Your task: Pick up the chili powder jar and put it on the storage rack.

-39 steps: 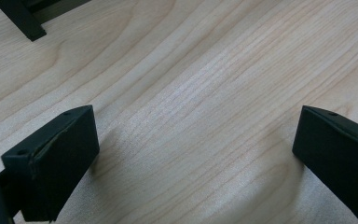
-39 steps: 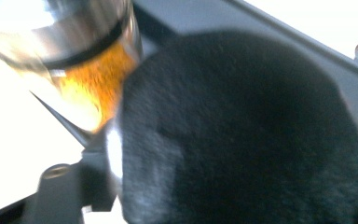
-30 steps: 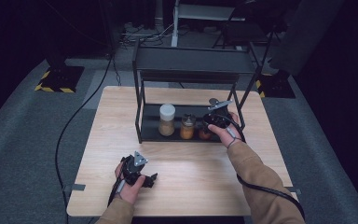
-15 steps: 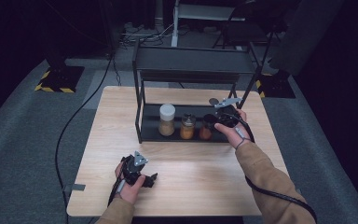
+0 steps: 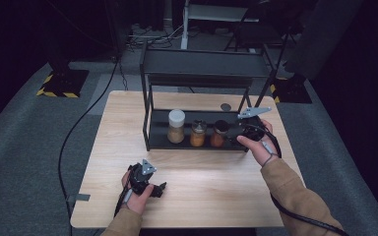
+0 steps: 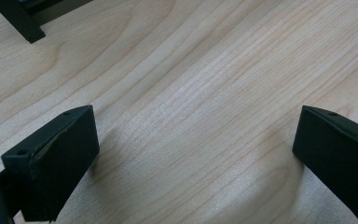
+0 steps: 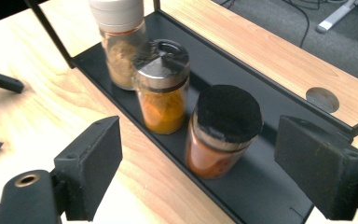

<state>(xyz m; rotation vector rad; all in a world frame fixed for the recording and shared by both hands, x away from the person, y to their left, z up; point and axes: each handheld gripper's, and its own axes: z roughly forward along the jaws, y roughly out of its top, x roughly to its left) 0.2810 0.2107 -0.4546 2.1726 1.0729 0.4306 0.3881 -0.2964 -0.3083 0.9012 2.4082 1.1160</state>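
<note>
On the lower shelf of the black metal two-tier rack (image 5: 152, 129), which stood toward the far edge of the light wooden bench (image 5: 206, 182), three spice jars sat in a row. The glass jar of red-orange spice with a black lid (image 7: 221, 135) was the rightmost, just beside a glass jar of orange spice with a silver lid (image 7: 162, 93), and next came a taller jar of tan powder with a white lid (image 7: 120, 44). The right gripper (image 7: 198, 163) hovered at the shelf's right end; its jaws had just been opening and stood on either side of the black-lidded jar, apart from it and nearer the camera, pressing on nothing. Near the bench's front edge, the left gripper (image 6: 196, 149) rested low over bare wood, its jaws spread wide with nothing between them.
</note>
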